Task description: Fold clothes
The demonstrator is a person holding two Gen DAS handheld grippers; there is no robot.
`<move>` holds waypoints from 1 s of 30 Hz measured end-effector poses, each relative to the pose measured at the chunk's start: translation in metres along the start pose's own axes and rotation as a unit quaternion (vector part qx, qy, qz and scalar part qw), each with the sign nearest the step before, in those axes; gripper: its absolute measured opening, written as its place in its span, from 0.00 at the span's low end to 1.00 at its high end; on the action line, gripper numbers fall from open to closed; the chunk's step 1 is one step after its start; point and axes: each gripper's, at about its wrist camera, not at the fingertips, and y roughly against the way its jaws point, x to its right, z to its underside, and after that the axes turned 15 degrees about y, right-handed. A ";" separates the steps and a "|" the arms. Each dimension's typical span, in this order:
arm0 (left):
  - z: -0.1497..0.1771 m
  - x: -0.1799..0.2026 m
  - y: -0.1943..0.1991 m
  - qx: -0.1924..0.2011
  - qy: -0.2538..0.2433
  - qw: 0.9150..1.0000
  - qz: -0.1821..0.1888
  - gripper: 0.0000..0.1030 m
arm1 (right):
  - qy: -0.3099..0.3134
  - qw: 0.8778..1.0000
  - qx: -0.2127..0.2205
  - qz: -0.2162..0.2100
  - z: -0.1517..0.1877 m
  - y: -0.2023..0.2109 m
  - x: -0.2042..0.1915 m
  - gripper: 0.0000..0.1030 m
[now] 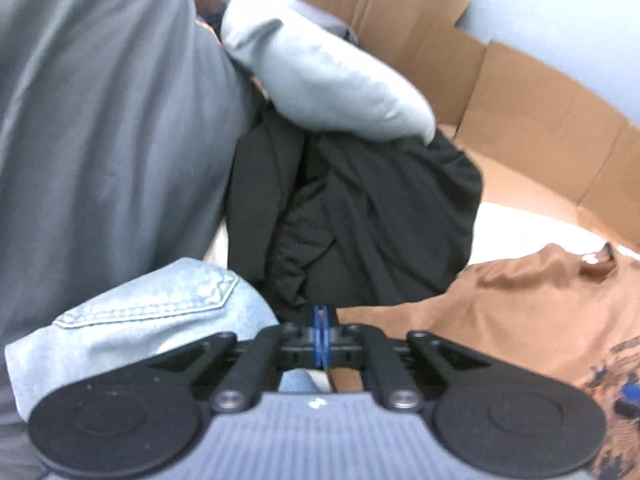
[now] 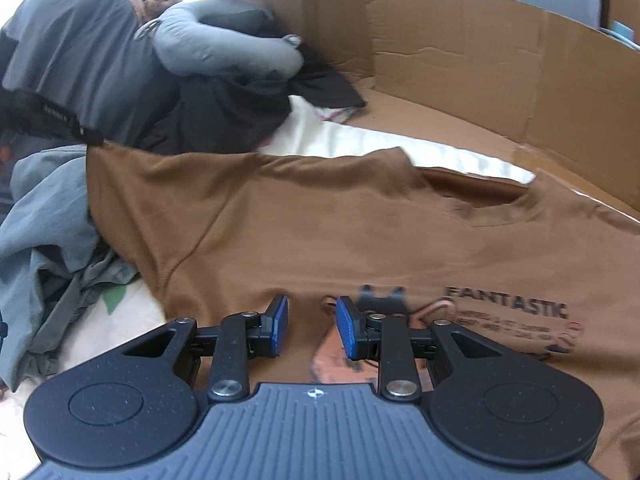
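Left gripper (image 1: 320,320): we see it clenched, nothing visibly pinched.
Right gripper (image 2: 312,316): released, above our brown T-shirt (image 2: 320,224).
Black garment (image 1: 360,208): at 12 o'clock from the left gripper.

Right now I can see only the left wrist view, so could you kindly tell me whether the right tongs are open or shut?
Observer: The right tongs are open and grip nothing. They are poised above a brown T-shirt.
Operator: Thank you. Which part of the shirt is under them?
Observer: The chest print. The word FANTASTIC reads just to the right of the tongs.
Operator: Is anything crowding that shirt on the side away from the word?
Observer: Yes, a crumpled grey-green garment is heaped against the shirt's left edge.
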 end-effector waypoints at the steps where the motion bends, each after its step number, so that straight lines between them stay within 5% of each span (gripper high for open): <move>1: -0.002 -0.001 0.005 0.004 0.005 1.000 0.005 0.02 | 0.005 1.000 0.000 -0.001 -0.002 -0.002 -0.002 0.33; 6: -0.011 0.000 0.030 0.014 0.053 0.998 0.021 0.02 | 0.033 0.999 0.013 0.021 -0.019 -0.023 0.008 0.37; 14: -0.023 0.016 0.064 0.011 0.056 0.998 0.029 0.02 | 0.045 0.998 0.011 0.038 -0.070 -0.087 0.053 0.36; 30: -0.010 -0.020 -0.014 -0.023 0.068 0.996 -0.046 0.02 | 0.077 0.996 -0.019 0.049 -0.093 -0.154 0.083 0.29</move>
